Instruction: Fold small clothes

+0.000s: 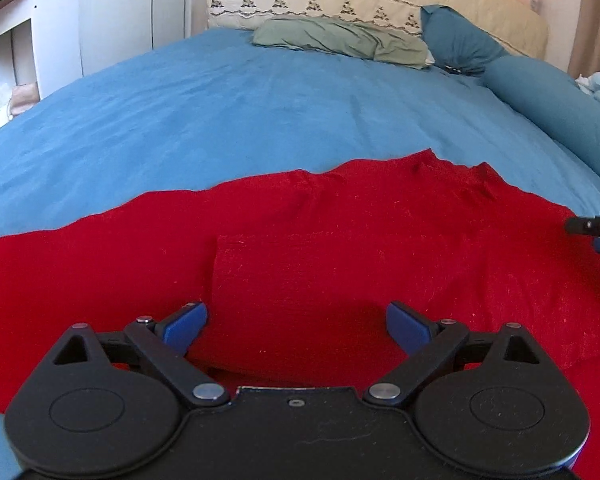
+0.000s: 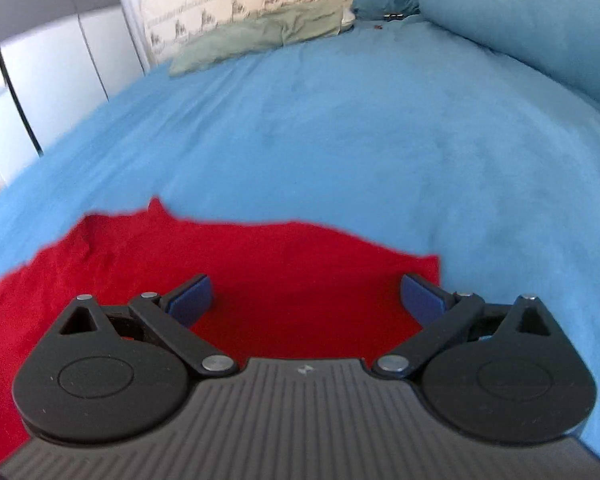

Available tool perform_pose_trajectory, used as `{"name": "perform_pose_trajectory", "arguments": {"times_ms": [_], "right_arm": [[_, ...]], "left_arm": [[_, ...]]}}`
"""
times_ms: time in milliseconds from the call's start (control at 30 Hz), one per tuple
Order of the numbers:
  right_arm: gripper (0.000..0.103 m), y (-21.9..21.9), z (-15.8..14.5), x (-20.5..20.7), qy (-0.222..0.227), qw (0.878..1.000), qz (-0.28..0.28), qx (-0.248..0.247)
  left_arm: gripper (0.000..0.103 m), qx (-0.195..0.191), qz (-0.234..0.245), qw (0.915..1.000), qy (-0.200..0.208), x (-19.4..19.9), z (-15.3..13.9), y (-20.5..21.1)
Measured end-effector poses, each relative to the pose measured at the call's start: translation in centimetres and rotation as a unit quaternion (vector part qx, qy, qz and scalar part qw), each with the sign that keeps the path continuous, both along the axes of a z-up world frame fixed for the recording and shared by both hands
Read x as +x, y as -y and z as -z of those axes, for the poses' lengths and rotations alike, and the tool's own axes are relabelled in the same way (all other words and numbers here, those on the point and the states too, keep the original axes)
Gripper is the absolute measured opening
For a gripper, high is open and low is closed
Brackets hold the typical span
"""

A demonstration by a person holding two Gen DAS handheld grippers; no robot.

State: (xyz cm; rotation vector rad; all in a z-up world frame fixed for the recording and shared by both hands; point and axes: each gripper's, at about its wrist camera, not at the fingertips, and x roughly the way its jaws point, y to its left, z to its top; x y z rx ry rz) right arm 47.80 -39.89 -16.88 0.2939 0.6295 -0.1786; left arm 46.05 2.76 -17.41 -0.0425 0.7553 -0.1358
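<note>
I hold both tongs, left tongs and right tongs, spread over the red garment, its long axis running nine-to-three, its right corner nearest my right.

left gripper — black body, silver rivets | right gripper — ribbed grey plate, blue-padded jaws

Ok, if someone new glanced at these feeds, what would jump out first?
The bright red knit garment spread flat on the blue suede-like bedspread, filling the near foreground. Both the left gripper and right gripper hang open above it, blue-padded fingers apart. A crumpled sage-green pillow lies at the headboard.
</note>
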Motion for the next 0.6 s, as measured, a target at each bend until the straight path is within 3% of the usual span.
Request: {"name": "perform_pose_trajectory", "arguments": {"times_ms": [167,267,367,533,600], "right_arm": [[0.103,-0.9,-0.5,-0.1,-0.013,0.999,-0.011,-0.038],[0.103,-1.4,-2.6,-1.9,0.015,1.0,0.001,-0.011],[0.103,-2.3,-6.3,-4.5,0.023,1.0,-0.007,-0.001],[0.103,-6.2,-13.7,-9.7,0.041,0.997,-0.032,-0.062],[0.103,-7.7,-16.1,-11.4,0.051,0.996,-0.043,-0.055]], "left_arm": [[0.101,0.014,0.0,0.9999,-0.003,0.2,-0.2,0.5],[0.101,0.004,-0.014,0.9998,-0.015,-0.4,-1.9,0.3],[0.101,0.009,-0.024,0.9997,0.004,-2.1,-5.2,0.2],[0.101,0.012,-0.035,0.9984,0.043,-6.1,-11.8,-1.3],[0.103,0.005,-0.038,0.9977,0.056,-8.1,-14.3,-2.6]]}}
